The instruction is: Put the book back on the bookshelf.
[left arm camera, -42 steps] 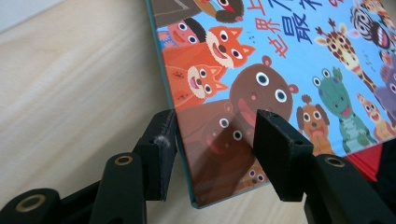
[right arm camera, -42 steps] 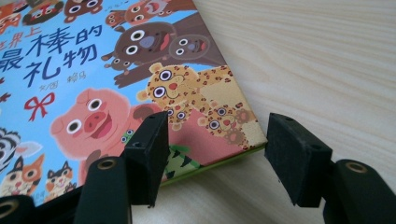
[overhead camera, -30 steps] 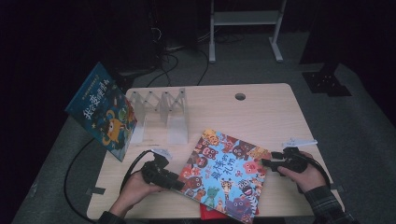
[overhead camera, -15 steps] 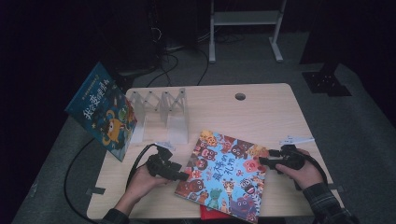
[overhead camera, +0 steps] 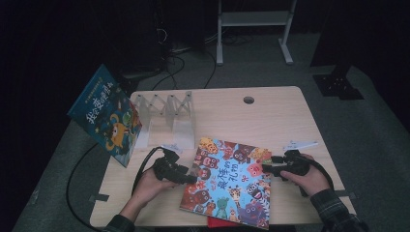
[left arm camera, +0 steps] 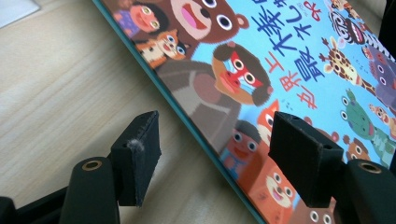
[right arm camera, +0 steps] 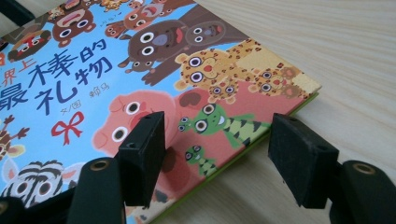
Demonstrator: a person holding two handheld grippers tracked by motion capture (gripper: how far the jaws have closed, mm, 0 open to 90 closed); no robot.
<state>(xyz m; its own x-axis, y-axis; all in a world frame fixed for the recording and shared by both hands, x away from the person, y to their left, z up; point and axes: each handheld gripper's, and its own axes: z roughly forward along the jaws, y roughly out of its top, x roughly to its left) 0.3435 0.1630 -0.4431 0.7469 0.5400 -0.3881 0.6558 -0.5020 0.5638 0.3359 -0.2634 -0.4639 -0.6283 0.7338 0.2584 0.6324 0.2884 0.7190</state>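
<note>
Fingers (left arm camera: 140, 158) of both grippers spread open astride opposite edges of picture book (overhead camera: 227, 181) lying flat on table (overhead camera: 275, 121).
Best slipped under both edges evenly before closing, then lifted level to avoid sagging.

The high view looks forward and down over the desk (overhead camera: 270, 121); both gripper views sit close above opposite edges of the shared picture book (overhead camera: 227, 181).

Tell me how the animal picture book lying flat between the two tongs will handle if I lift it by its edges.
The picture book looks thin and hardcovered, so probably stiff rather than floppy. Its cover looks glossy, so pads may slip. It lies flat on the table, so getting a jaw under an edge could be awkward.
</note>
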